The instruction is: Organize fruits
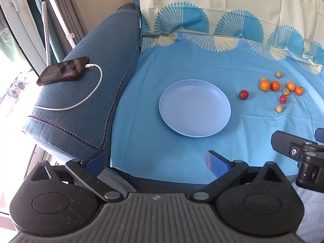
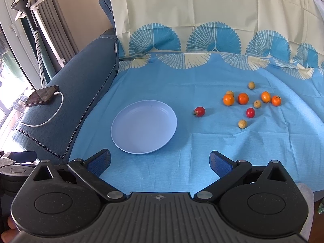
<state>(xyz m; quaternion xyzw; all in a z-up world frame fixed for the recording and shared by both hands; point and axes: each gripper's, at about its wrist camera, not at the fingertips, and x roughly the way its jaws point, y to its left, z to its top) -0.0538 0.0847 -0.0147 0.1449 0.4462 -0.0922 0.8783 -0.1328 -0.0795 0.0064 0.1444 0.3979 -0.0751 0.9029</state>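
An empty pale blue plate (image 1: 194,108) (image 2: 144,127) lies on the blue cloth. To its right sits a lone red cherry tomato (image 1: 243,94) (image 2: 199,111). Farther right lies a loose cluster of fruit: several small oranges (image 1: 265,85) (image 2: 228,99), a second red tomato (image 1: 283,99) (image 2: 250,112) and several pale yellow round fruits (image 1: 279,108) (image 2: 242,124). My left gripper (image 1: 157,161) is open and empty near the cloth's front edge, in front of the plate. My right gripper (image 2: 160,162) is open and empty, also short of the plate; in the left wrist view it (image 1: 297,141) shows at the right edge.
A blue sofa armrest (image 1: 85,93) (image 2: 81,93) rises left of the cloth, with a black phone (image 1: 62,70) (image 2: 42,96) on a white charging cable (image 1: 89,93). The cream and blue patterned cloth climbs the backrest (image 2: 212,20). A white stand (image 2: 40,20) is by the window at left.
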